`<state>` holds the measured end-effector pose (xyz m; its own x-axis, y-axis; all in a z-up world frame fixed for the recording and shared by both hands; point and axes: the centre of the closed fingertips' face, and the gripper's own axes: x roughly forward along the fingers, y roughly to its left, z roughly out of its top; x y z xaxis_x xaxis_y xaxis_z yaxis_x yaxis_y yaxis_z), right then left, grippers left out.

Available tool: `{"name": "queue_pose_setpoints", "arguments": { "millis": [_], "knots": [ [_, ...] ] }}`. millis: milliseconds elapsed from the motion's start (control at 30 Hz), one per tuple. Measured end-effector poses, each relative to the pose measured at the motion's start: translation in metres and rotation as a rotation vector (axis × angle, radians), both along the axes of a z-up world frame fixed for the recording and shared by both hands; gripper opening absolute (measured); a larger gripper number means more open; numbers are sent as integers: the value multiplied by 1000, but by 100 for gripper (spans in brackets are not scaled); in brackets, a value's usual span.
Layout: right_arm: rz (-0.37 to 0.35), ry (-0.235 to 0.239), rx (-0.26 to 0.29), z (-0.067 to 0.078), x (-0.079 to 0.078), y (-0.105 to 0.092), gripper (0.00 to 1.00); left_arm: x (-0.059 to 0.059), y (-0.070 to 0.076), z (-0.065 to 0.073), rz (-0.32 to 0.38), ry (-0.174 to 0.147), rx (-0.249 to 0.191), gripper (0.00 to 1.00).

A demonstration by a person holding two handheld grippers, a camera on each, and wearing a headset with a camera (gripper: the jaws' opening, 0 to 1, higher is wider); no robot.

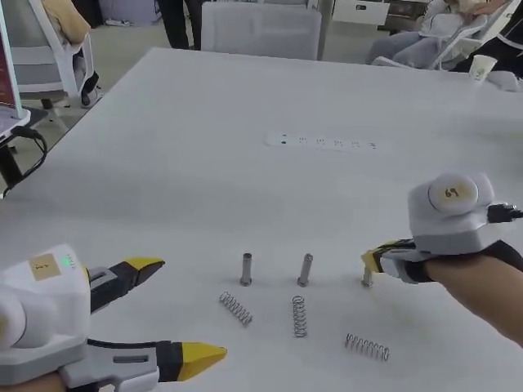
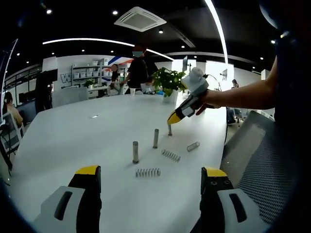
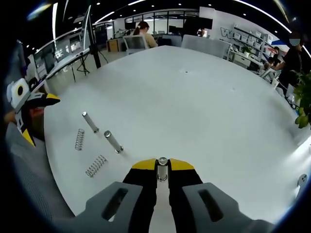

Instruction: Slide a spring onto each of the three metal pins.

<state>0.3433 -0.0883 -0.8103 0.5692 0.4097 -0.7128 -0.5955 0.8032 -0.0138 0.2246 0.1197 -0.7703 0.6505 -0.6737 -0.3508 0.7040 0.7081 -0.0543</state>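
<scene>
The right tool [image 3: 162,167] grips the rightmost pin [image 3: 162,175], upright on the bench [image 1: 204,188]. The left tool [image 1: 184,309] hangs open. Three springs [image 1: 299,315] lie loose nearby.

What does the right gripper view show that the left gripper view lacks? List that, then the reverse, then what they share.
Right gripper view: the right tool from behind, shut on the third pin, with the left tool at the edge.
Left gripper view: the left tool's own open jaws, the right tool from outside with the arm holding it, and a third spring beyond the other two.
Both: the white table, two free upright pins and two springs lying near them.
</scene>
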Motion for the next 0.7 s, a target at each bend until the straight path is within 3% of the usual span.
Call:
{"name": "queue_pose_setpoints", "arguments": {
  "millis": [700],
  "knots": [
    [2,1,-3,-4,-6,-3,6,1,-6,-2,-13,2,0,81]
  ]
}}
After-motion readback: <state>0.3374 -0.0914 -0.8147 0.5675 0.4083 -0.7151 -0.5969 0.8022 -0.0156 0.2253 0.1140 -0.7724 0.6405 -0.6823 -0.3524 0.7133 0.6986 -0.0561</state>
